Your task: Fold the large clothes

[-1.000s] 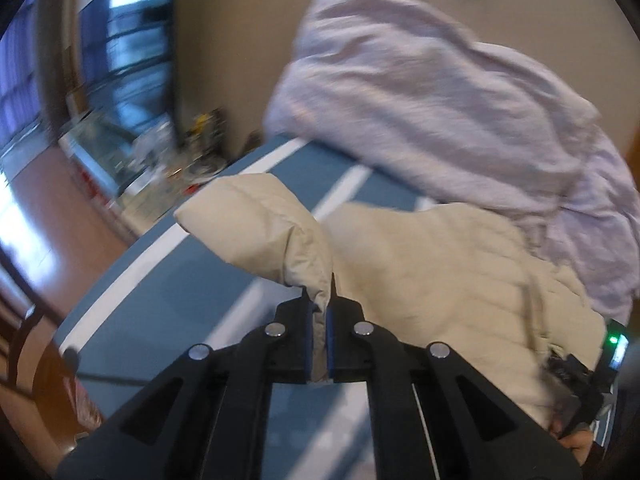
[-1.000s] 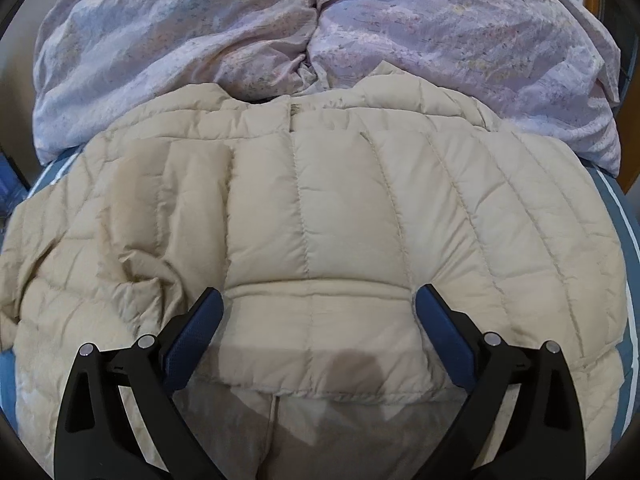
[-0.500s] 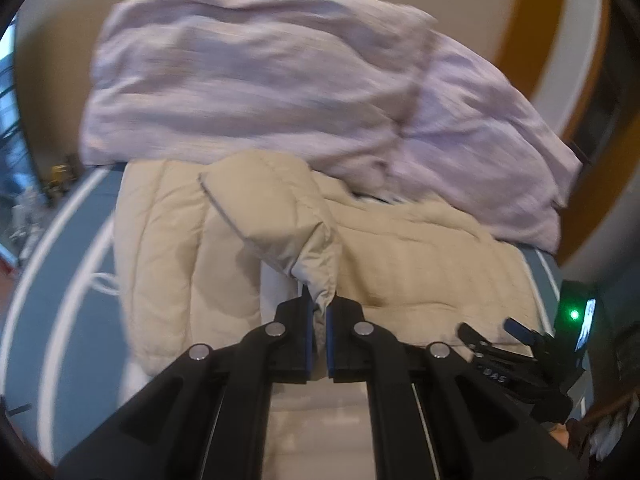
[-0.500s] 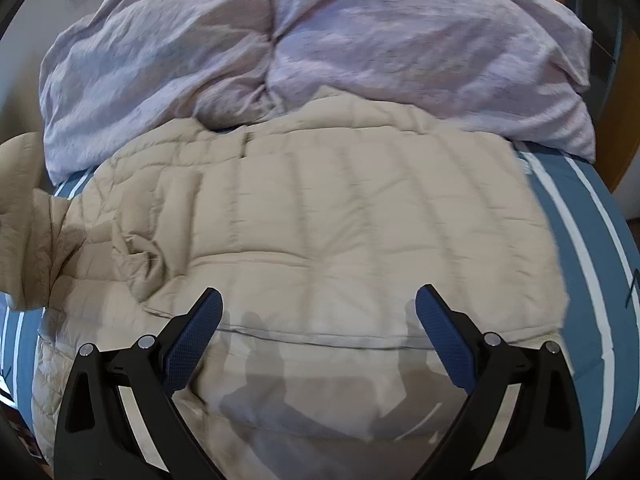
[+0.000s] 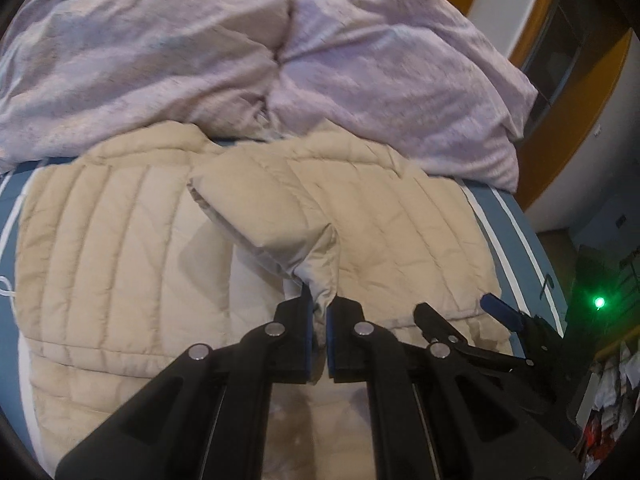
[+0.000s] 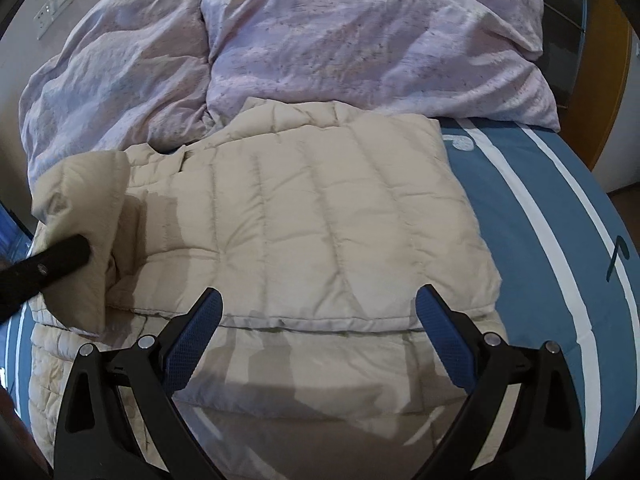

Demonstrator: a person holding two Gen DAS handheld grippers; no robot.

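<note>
My left tongs are pinched nearly shut on the cuff end of the sleeve of the beige quilted down jacket, which lies spread on the blue striped bedsheet just ahead of both tools; my right tongs hang wide open over the jacket's near hem, holding nothing. I judge the main risk to be the slippery shell sliding out of so narrow a pinch while I carry the sleeve across the body, or the puffy sleeve springing back once released. Dragging too hard could also pull the whole jacket askew toward the lilac duvet heaped beyond it. My left camera shows the pinch itself and the right tongs off to its right; my right camera shows what that one misses: the jacket's tidy right edge, the bare sheet past it, and the sleeve lifted clear at far left.
</note>
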